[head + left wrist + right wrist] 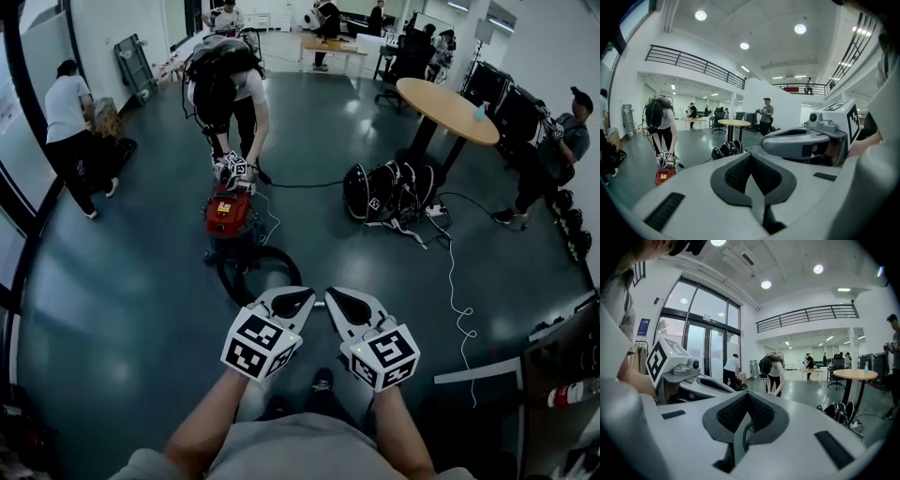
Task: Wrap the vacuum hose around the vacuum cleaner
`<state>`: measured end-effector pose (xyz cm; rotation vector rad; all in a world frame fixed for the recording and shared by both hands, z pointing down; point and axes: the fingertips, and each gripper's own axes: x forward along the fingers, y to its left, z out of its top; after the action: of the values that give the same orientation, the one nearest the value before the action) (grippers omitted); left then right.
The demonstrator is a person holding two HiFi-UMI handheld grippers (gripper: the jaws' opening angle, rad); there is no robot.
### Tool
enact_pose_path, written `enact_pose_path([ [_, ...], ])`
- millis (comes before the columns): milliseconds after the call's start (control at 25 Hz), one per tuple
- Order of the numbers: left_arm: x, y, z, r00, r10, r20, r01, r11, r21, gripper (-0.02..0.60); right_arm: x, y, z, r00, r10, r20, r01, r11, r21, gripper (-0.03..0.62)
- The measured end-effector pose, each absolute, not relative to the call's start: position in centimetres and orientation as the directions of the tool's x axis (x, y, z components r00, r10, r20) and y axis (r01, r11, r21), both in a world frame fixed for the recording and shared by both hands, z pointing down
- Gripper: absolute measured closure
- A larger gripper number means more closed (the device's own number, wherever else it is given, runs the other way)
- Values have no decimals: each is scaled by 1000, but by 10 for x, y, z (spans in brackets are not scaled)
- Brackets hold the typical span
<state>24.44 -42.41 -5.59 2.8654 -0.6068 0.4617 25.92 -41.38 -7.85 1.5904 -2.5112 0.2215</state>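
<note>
While clenched shut on nothing, cannot take anything: so for the fingers of the left gripper (pixel 307 296) and of the right gripper (pixel 333 296), both side by side and well apart from the work. Risk, probably: reaching the vacuum hose (pixel 277 255) closed and only pushing its loop, or bumping the other person (pixel 225 84) bent over the vacuum cleaner (pixel 228 214). Stands on the floor (pixel 122 281) ahead; long axis seemingly pointing away toward that person, hose loop lying at the near end.
</note>
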Motion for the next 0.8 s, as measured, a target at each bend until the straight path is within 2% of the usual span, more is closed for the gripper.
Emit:
enact_pose_path([
  [320,256,-400,-71,892,-341,296,-377,-923,74,575,269,-385,-98,-372,-916,148,-928,367,-60,591],
  [800,268,-379,-86,915,-301,270,-326,-944,54,575,284,-359,-110,-312,-942,124,-950,306,-62,591],
])
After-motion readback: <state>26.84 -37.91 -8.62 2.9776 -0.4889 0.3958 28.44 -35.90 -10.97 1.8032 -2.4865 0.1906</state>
